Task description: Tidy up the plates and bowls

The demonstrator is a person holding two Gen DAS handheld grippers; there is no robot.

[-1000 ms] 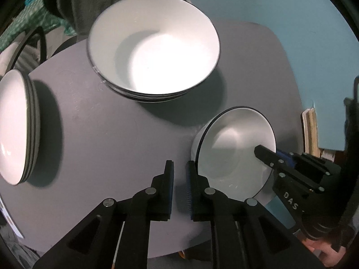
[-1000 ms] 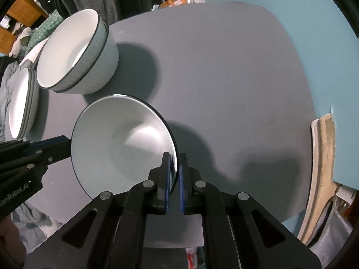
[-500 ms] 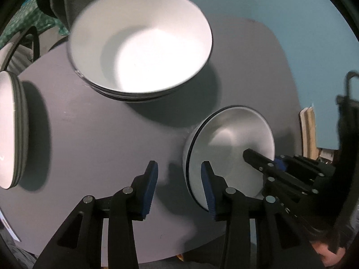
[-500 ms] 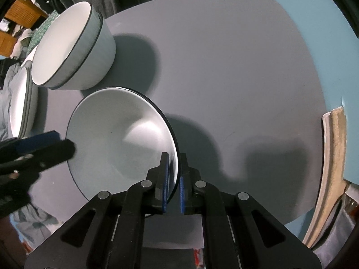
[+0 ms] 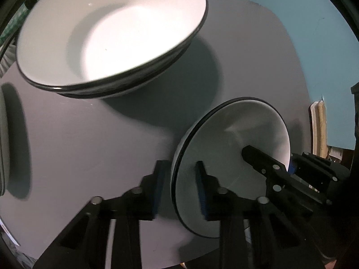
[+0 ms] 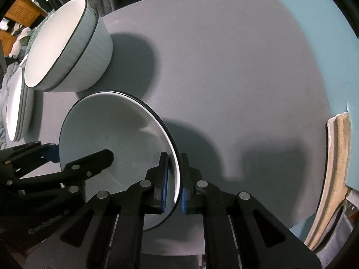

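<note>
Right gripper [image 6: 172,179] clamps rim of white bowl [image 6: 112,139] — left gripper [image 5: 179,188] straddles opposite rim, jaws just closing, pads not pressing — over grey table [image 6: 235,67].

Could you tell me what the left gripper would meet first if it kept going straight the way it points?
Probably the rim of the single bowl, which already sits between the left gripper fingers.

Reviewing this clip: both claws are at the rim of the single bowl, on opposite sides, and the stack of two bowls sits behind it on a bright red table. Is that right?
Not quite. The table is grey, not red, as the right wrist view shows. The rest holds: the right claw and the left claw are at opposite sides of the single bowl's rim, and the stack of two bowls sits behind it.
</note>
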